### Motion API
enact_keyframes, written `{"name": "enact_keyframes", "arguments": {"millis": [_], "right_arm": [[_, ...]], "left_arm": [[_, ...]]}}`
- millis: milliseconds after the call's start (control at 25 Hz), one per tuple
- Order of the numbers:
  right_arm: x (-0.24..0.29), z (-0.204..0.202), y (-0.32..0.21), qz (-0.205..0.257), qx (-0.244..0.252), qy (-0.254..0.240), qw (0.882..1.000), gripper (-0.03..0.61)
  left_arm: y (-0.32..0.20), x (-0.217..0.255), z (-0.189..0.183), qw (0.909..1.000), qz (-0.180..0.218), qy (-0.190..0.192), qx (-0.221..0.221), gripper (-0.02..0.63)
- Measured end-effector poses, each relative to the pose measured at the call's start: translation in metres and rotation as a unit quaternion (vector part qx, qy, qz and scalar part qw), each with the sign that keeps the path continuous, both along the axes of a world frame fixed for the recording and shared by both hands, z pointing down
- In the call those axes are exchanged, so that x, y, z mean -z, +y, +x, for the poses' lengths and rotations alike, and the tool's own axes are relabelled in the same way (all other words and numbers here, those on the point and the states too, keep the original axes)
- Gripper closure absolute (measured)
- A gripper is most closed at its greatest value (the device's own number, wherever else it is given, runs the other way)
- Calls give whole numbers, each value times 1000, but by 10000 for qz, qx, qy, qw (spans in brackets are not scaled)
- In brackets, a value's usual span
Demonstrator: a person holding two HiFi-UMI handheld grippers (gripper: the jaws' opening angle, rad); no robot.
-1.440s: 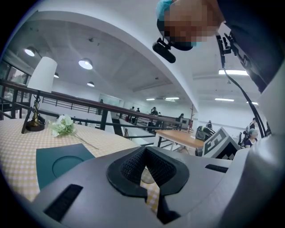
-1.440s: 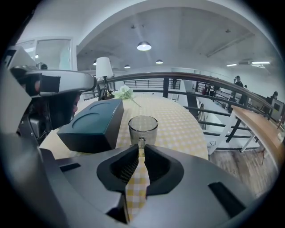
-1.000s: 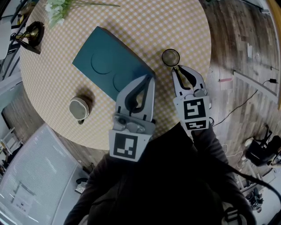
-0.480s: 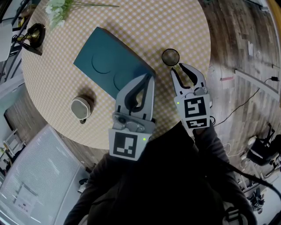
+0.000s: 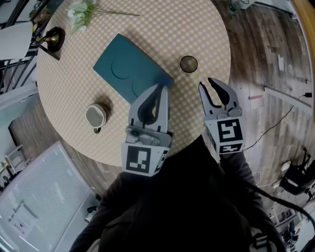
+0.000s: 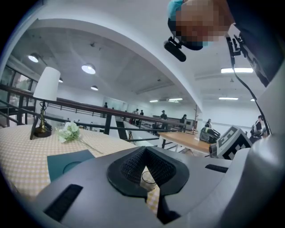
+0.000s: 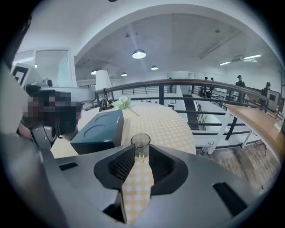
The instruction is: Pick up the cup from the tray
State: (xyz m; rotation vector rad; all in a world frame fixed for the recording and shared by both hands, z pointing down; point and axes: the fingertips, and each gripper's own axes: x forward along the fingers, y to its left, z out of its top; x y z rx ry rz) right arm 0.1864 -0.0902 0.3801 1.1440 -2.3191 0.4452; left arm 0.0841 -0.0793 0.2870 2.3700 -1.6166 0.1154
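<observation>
My right tongs (image 5: 206, 83) are spread and empty; the clear glass cup (image 5: 188, 64) stands a little beyond their tips, beside the teal tray (image 5: 123, 69), not on it. My left tongs (image 5: 159, 87) are pressed together. The cup looks light, stiff, slippery and breakable; I'd pinch mid-wall, gently

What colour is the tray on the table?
The tray is dark teal, a blue-green. The head view shows it best.

One round table (image 5: 64, 93), one teal tray (image 5: 130, 74), one clear glass cup (image 5: 188, 64), one handled mug (image 5: 96, 115), one flower sprig (image 5: 81, 10), one lamp (image 5: 51, 38), two grippers: left gripper (image 5: 159, 87), right gripper (image 5: 205, 82).
</observation>
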Motion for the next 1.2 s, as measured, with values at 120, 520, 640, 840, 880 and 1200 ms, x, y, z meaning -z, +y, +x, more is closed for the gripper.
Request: {"name": "enact_keyframes", "arguments": {"millis": [120, 520, 640, 840, 880, 1200], "right_arm": [[36, -6, 2, 399, -66, -308, 9987, 506], [146, -65, 59, 1514, 41, -1113, 9822, 565], [174, -79, 73, 1725, 33, -1231, 9773, 566], [209, -104, 103, 2146, 170, -1260, 9684, 569], [214, -107, 109, 2199, 193, -1257, 9672, 569], [230, -123, 133, 2440, 252, -1146, 9626, 571]], "left_arm": [[11, 20, -10, 9995, 252, -160, 34, 607], [66, 89, -58, 9954, 738, -345, 501, 607], [82, 106, -80, 9941, 740, -337, 722, 607], [113, 134, -97, 9910, 1017, -375, 782, 607], [118, 138, -98, 9905, 1058, -392, 781, 607], [138, 152, -112, 9891, 1195, -350, 790, 607]]}}
